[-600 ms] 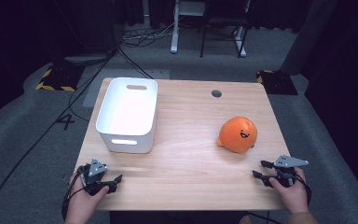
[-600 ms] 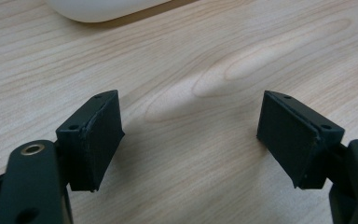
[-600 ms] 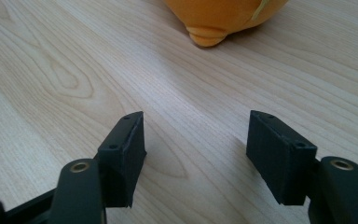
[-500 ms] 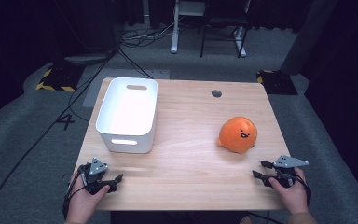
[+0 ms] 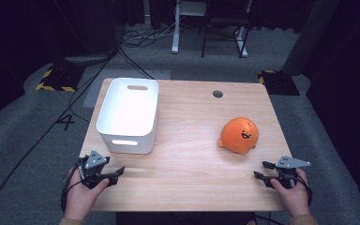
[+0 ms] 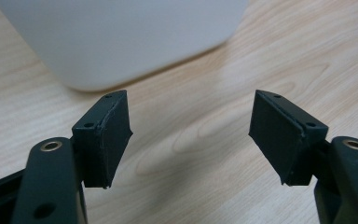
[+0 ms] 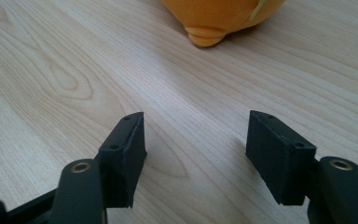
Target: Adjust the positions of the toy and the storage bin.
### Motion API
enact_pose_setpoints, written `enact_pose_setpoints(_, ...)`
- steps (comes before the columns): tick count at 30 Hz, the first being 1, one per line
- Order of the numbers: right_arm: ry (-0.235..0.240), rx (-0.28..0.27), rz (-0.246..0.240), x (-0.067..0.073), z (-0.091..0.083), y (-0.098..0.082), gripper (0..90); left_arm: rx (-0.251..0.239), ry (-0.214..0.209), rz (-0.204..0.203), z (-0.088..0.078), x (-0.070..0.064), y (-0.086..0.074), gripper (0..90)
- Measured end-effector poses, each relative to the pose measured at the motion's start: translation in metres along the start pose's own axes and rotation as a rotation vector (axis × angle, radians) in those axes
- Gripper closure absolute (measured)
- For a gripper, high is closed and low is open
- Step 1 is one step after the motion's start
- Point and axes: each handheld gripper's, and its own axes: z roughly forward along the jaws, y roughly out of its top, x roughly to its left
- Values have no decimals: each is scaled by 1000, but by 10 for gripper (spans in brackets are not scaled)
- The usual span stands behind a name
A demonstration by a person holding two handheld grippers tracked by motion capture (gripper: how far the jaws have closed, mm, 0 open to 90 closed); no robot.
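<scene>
An orange round plush toy (image 5: 239,135) with a smiling face sits on the right half of the wooden table (image 5: 192,154). Its lower edge, the orange plush toy (image 7: 219,18), rises at the top of the right gripper view. A white plastic bin (image 5: 129,112) stands on the left half; its near wall, the white bin (image 6: 121,37), is close ahead in the left gripper view. My left gripper (image 5: 116,174) rests at the table's near left edge, open and holding nothing. My right gripper (image 5: 261,170) lies at the near right edge, below the toy, open with bare wood between its jaws.
A round grommet hole (image 5: 218,93) sits near the table's far edge. Beyond the table lie grey carpet, cables (image 5: 122,56) and desk legs (image 5: 174,28). Yellow-black floor tape (image 5: 54,86) marks the far left.
</scene>
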Motion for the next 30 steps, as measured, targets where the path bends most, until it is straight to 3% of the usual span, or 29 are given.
enact_pose_setpoints(3, -2, 0, -1, 0, 0, 0, 378, -16, 3, 3, -10, 7, 8, 284)
enact_pose_setpoints(6, -2, 0, 0, 0, 0, 0, 378, -62, 22, -19, -22, 15, 17, 273)
enact_pose_setpoints(13, 0, 0, 0, 0, 0, 0, 378, -111, 28, -26, -31, 22, 32, 273)
enact_pose_setpoints(15, -1, 0, 0, 0, 0, 0, 378, -182, 0, -65, -37, 25, 39, 272)
enact_pose_setpoints(18, 0, 0, 0, 0, 0, 0, 378, -209, -11, -80, -42, 27, 44, 272)
enact_pose_setpoints(22, 0, -1, 1, 0, 0, 0, 378, -232, 11, -81, -50, 31, 54, 273)
enact_pose_setpoints(23, 1, 0, 2, 0, 0, 0, 378, -243, 33, -74, -53, 35, 59, 272)
enact_pose_setpoints(30, 1, -1, 2, 0, 0, 0, 378, -254, 79, -90, -51, 47, 73, 270)
